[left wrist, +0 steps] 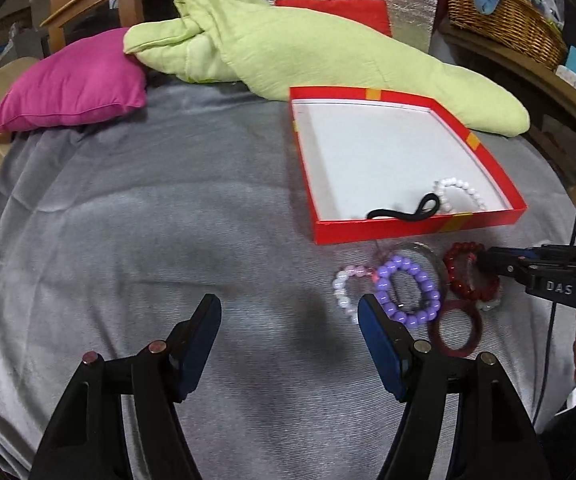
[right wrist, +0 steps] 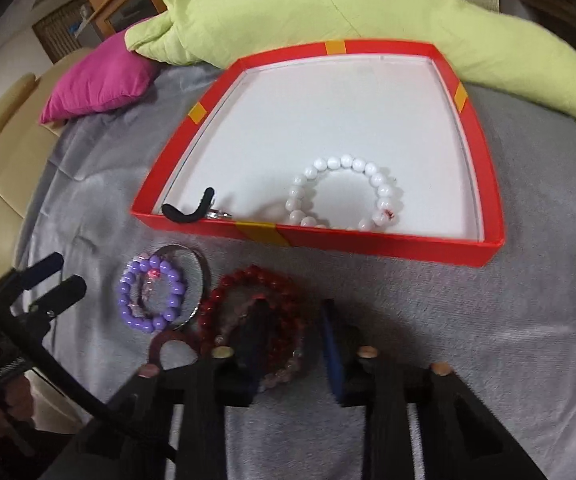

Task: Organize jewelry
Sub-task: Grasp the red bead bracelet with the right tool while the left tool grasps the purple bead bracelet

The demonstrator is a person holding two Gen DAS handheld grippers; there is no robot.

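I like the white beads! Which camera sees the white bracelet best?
The right wrist view: the white bead bracelet lies near and large inside the red box, almost its whole ring showing. The left wrist view shows it small, far off, partly behind the box wall.

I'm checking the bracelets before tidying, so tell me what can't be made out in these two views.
1. Right wrist view: whether the right gripper pinches the red bead bracelet; its own fingers cover that spot.
2. Both views: the black band's near part, hidden behind the red box's front wall.
3. Left wrist view: part of the pale bead bracelet, behind the left gripper.
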